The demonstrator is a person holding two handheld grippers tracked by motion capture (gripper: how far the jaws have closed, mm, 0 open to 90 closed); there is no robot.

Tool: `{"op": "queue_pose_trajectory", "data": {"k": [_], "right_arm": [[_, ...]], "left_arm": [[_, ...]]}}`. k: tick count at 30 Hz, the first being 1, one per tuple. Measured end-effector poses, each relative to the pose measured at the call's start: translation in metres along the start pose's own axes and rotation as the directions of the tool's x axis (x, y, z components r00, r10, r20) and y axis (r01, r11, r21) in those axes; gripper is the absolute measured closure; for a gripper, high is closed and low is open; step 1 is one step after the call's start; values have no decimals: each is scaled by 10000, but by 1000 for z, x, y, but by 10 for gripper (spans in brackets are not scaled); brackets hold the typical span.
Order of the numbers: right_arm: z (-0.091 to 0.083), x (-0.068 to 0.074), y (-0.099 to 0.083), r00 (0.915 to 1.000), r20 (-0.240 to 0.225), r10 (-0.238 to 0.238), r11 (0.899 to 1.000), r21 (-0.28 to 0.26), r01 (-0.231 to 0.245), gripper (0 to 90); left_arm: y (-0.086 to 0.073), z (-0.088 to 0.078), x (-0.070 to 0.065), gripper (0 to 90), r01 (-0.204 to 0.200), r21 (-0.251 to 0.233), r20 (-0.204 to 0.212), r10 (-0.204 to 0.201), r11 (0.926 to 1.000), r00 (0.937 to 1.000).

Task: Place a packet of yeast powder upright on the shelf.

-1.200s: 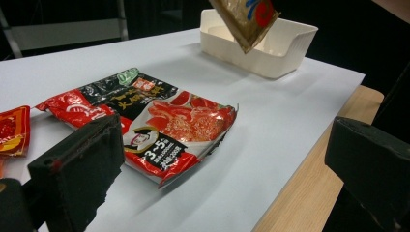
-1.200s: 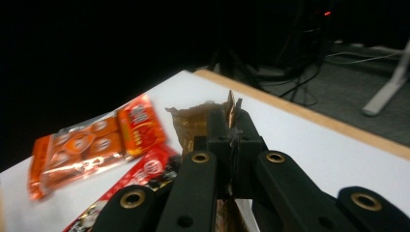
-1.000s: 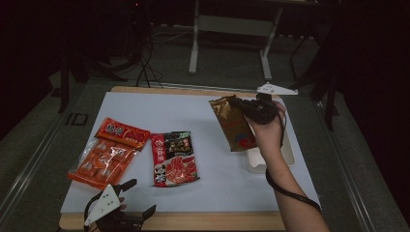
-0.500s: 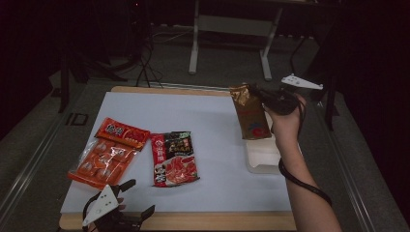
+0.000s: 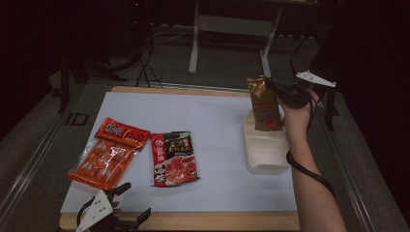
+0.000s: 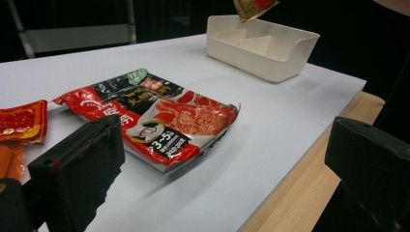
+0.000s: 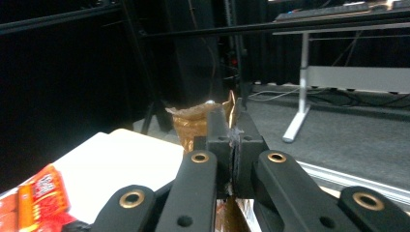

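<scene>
Your right gripper [image 5: 279,92] has its fingers clamped on the top edge of the brown-gold pouch [image 5: 264,104], which hangs upright with its lower end just over the far compartment of the white tray [image 5: 266,159] at the right side of the bench [image 5: 217,140]. In the right gripper view the fingers [image 7: 241,140] press together with the pouch's crinkled top pinched between them. Your left gripper [image 5: 113,212] sits at the near left edge of the bench, its fingers [image 6: 77,169] apart around nothing. Just beyond it lie the red-and-black sauce packet [image 5: 174,158] and, to its left, the orange snack bag [image 5: 106,153], both flat on the white sheet.
</scene>
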State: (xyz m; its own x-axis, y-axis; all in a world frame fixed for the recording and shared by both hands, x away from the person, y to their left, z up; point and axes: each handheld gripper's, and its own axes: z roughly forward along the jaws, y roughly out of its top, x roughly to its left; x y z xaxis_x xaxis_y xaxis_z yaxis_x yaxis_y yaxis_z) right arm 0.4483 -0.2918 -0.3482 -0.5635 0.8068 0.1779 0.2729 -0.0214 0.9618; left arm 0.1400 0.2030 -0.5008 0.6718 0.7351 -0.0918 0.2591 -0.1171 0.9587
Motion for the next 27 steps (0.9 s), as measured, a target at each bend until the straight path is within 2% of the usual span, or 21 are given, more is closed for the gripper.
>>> {"op": "queue_pose_trajectory", "data": {"k": [3, 10, 13, 15, 18, 21, 27], "right_arm": [[3, -5, -1, 9999, 170, 16, 10000, -86, -14, 889], [12, -15, 1, 9965, 761, -351, 9991, -201, 368, 884], [16, -20, 1, 9967, 799, -161, 9990, -409, 194, 884], [19, -23, 1, 9964, 815, -234, 9982, -533, 278, 882], [25, -26, 0, 9976, 606, -334, 9974, -614, 371, 880], [32, -28, -2, 9968, 721, -334, 9983, -446, 367, 881], [45, -35, -13, 9979, 608, -229, 9990, -360, 251, 879]], "left_arm": [[0, -2, -1, 12, 13, -10, -23, -13, 10000, 10000], [-2, -4, -4, 12, 45, 62, -94, -45, 10000, 9999], [-3, -7, -5, 11, 78, 69, -144, -77, 9999, 9999], [-4, -9, -5, 12, 101, 38, -183, -101, 9999, 9998], [-5, -12, -6, 11, 143, 28, -234, -142, 9999, 9996], [-5, -13, -6, 12, 170, 38, -267, -169, 9998, 9995], [-7, -16, -7, 12, 192, 89, -341, -189, 9998, 9992]]}}
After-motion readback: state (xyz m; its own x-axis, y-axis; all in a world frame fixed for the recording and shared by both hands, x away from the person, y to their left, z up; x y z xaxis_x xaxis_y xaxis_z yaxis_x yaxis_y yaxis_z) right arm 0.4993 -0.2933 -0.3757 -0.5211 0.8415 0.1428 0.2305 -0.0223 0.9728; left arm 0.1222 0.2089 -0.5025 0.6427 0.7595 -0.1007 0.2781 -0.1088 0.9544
